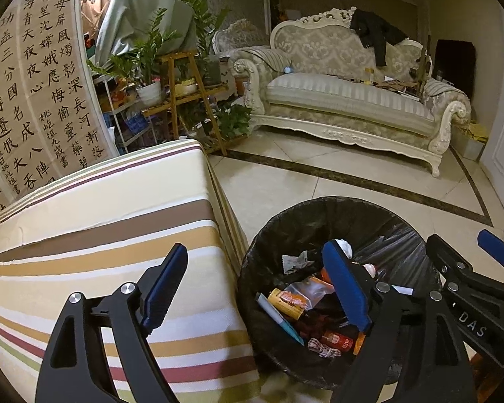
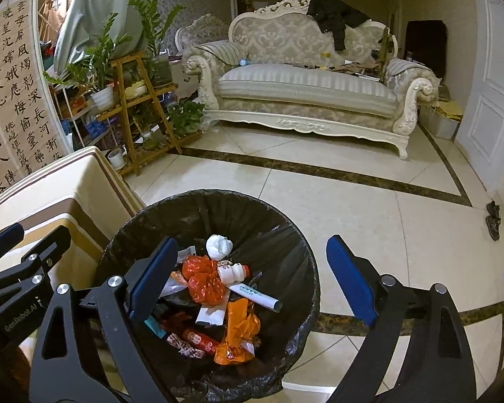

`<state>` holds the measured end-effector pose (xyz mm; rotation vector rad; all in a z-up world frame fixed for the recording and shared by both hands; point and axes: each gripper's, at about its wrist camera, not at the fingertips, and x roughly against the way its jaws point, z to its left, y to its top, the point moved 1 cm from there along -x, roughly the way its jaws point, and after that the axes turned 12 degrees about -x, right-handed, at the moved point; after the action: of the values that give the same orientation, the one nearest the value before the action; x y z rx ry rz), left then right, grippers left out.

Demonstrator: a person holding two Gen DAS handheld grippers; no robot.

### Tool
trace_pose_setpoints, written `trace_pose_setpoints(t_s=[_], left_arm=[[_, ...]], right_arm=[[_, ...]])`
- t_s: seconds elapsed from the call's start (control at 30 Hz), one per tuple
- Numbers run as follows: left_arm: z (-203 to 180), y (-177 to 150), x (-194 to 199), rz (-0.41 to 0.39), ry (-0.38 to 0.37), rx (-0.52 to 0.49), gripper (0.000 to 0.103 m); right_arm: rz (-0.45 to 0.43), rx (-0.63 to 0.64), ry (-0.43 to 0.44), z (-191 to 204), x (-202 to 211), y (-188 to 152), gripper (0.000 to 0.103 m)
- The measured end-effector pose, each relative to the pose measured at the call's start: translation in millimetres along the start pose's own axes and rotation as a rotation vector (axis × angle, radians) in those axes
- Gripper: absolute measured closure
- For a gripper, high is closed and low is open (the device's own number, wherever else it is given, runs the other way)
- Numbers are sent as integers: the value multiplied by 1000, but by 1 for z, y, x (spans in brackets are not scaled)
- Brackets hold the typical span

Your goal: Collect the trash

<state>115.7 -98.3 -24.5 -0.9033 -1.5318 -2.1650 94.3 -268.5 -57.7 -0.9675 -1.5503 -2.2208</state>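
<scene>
A round bin lined with a black bag (image 1: pixel 285 228) stands on the floor beside the striped table; it also shows in the right wrist view (image 2: pixel 218 201). Inside lie orange plastic bags (image 2: pixel 201 278), a white crumpled wad (image 2: pixel 218 247), a small white bottle (image 2: pixel 232 272), a white tube (image 2: pixel 258 297), a yellow can (image 1: pixel 285 302) and red wrappers (image 2: pixel 198 337). My left gripper (image 1: pixel 255 292) is open and empty, spanning the table edge and the bin's left rim. My right gripper (image 2: pixel 252 285) is open and empty, above the bin's right side.
A table with a striped cloth (image 1: pixel 100 218) stands left of the bin. A cream sofa (image 1: pixel 346 100) with a black jacket stands at the back. A wooden plant stand (image 1: pixel 188 94) is back left. A white door (image 2: pixel 487 84) is at right. Small items (image 2: pixel 492 218) lie on the tiled floor.
</scene>
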Motion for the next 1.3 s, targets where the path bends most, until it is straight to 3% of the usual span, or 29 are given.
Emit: trace_pose_setpoints(t_s=[0.9,1.3], left_arm=[[27,-45,91,-71,32,26,18],[36,-55,109,-92,36,62,18]], right_arm=[[-52,67,75,22,95,-39,12],[-93,85,90,25,120,-46,12]])
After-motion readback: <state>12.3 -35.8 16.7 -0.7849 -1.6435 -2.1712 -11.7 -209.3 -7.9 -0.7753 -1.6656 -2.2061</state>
